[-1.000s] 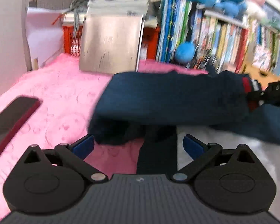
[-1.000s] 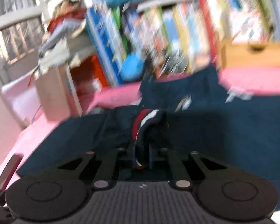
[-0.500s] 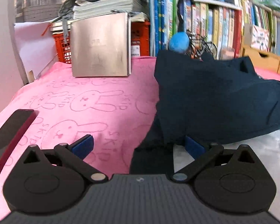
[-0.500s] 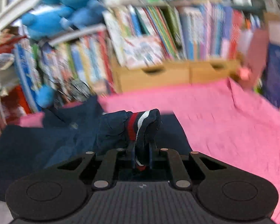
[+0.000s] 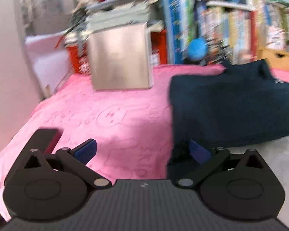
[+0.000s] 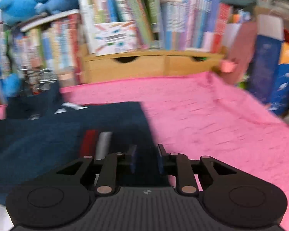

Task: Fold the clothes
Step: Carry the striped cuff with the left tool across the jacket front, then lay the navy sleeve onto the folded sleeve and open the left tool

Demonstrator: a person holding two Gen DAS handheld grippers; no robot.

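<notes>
pink bedding with a faint embossed pattern covers the whole work surface and both wrist views are smeared by motion. nearest in the left wrist view, the left gripper has its blue-padded jaws spread wide with nothing between them; only pink cloth shows in the gap, and the pad at 3 o'clock sits right against the near edge of the navy garment. a dark phone with a red edge lies flat on the bedding at about 9 o'clock of that gripper, just beside its left finger. the garment is piled in a folded heap from 2 to 3 o'clock, partly over a white patch at the lower right. farther back at 12 o'clock a tan board stands upright against a red crate and stacked papers, with a bookshelf and a blue plush toy beyond. in the right wrist view, the right gripper shows its pads parted by a narrow gap, gripping nothing i can make out, hovering over the garment's edge. a red and white striped band of the garment lies at 11 o'clock just past the fingers. pink bedding stretches toward 1 to 3 o'clock, ending at wooden drawers under rows of books.
</notes>
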